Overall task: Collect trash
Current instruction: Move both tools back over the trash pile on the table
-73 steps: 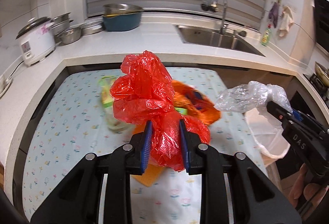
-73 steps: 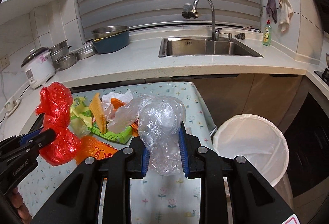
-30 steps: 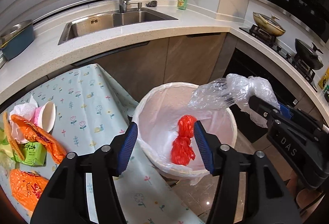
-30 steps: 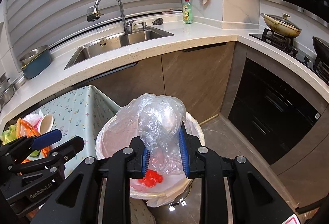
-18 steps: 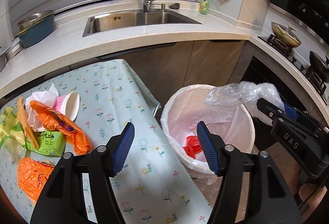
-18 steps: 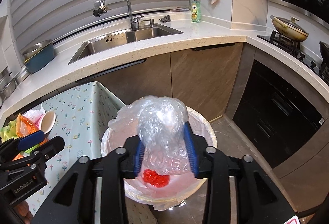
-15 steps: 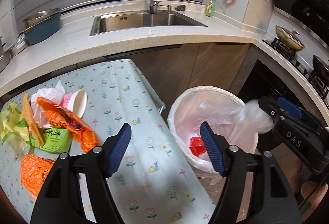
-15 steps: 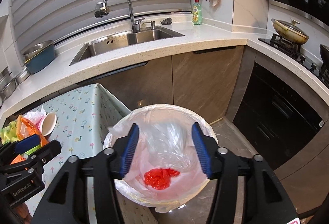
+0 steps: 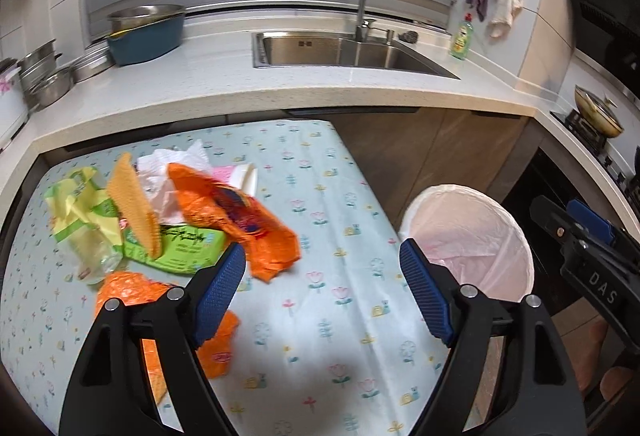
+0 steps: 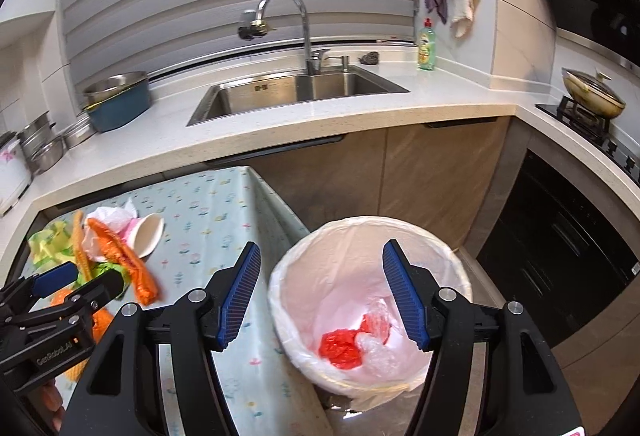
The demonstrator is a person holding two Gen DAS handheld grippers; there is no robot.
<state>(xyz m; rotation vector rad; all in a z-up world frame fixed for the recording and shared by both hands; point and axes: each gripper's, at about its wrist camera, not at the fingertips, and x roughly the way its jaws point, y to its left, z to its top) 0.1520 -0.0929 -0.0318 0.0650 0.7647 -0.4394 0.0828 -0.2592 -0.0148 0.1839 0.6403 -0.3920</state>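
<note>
The white-lined bin [image 10: 400,230] holds a red bag [image 10: 340,348] and a clear plastic bag [image 10: 376,350]. My right gripper [image 10: 321,256] hangs over the bin with its jaws opening and nothing between them. My left gripper [image 9: 320,260] is above the floral tablecloth [image 9: 340,316], jaws opening and empty, with the bin [image 9: 500,204] to its right. Trash lies on the table's left: an orange wrapper [image 9: 240,212], a green pack [image 9: 188,248], a yellow-green wrapper [image 9: 80,204], white tissue [image 9: 172,160], a paper cup [image 9: 244,176] and another orange bag [image 9: 132,288].
A white counter [image 9: 240,92] with a steel sink [image 9: 340,52] runs behind the table. Pots and a blue basin [image 9: 144,36] stand at its left, a soap bottle [image 9: 460,40] at its right. A stove with a pan [image 10: 592,92] is at far right.
Both grippers let go: the red bag and then the clear bag dropped into the bin. The left gripper swung back left over the table; both sets of jaws widened.
</note>
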